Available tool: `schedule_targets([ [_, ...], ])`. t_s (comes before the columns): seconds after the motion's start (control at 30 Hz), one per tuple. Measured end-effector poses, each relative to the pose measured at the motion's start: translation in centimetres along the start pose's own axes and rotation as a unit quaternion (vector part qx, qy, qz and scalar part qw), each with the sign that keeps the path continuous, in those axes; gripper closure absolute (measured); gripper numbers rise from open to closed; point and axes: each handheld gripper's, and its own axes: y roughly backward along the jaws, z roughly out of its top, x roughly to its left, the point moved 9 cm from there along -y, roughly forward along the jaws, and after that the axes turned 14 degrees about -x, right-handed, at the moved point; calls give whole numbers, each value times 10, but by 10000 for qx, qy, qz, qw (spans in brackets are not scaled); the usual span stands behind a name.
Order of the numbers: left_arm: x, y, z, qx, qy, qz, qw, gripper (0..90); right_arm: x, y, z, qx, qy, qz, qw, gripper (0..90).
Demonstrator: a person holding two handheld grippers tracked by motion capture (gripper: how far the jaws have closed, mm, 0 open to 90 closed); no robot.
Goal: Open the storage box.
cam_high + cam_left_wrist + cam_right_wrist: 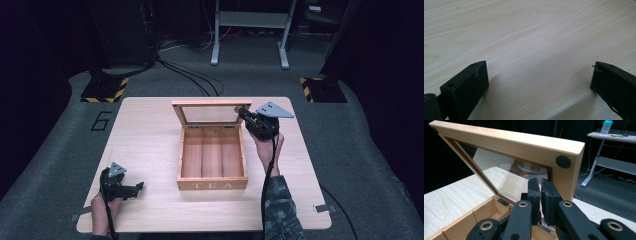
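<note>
While tea box [212, 157] lid [524, 147] stands open, right gripper [541, 188] jaws closed beside it

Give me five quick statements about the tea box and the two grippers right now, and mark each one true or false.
1. The tea box has its lid raised. True.
2. The box's compartments hold tea bags. False: the three compartments are empty.
3. The right gripper has its jaws closed, up against the lid's frame. True.
4. The left gripper is clamped on the box's front wall. False: its jaws stand wide apart over the bare table, away from the box.
5. The lid has a clear pane. True.
</note>
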Motion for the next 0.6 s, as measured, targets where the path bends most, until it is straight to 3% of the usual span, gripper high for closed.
schedule_targets([
  [0.6,0,0,0,-3,1,3,10000,12,0,0,-1,15,-16,-9,10000,856],
])
